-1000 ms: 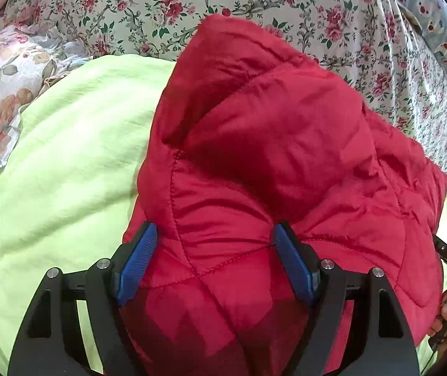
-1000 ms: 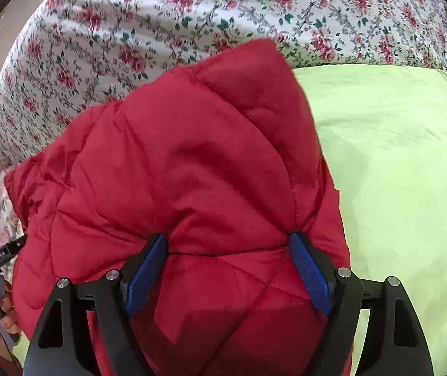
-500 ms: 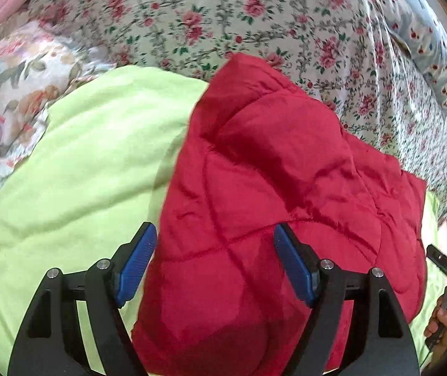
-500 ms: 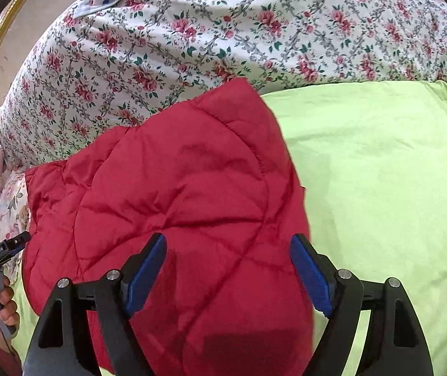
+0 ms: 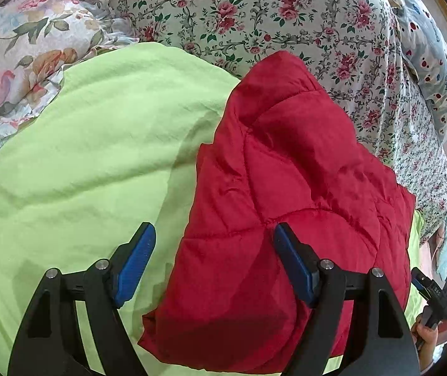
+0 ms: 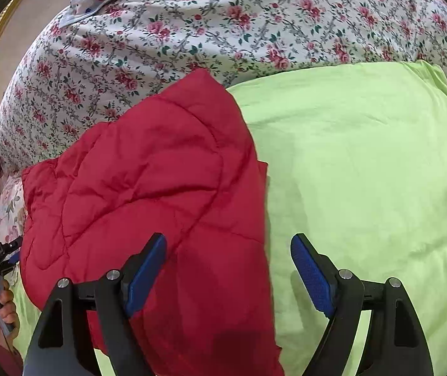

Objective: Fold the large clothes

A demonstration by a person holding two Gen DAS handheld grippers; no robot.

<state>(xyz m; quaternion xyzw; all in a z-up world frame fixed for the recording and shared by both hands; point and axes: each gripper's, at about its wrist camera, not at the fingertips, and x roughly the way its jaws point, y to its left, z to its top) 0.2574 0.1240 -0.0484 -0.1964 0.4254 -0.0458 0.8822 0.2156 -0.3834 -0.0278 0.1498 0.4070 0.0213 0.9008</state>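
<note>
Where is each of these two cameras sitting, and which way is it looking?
Left wrist view: on the left tongs, looking forward and down at the red quilted jacket on the green sheet; its own open tongs show, and a hand at the right edge gripping the other tool.
Right wrist view: on the right tongs, looking down at the jacket's other edge; its open tongs show, plus a hand at the left edge.
Both share the jacket, the sheet and the flowered bedspread.
</note>
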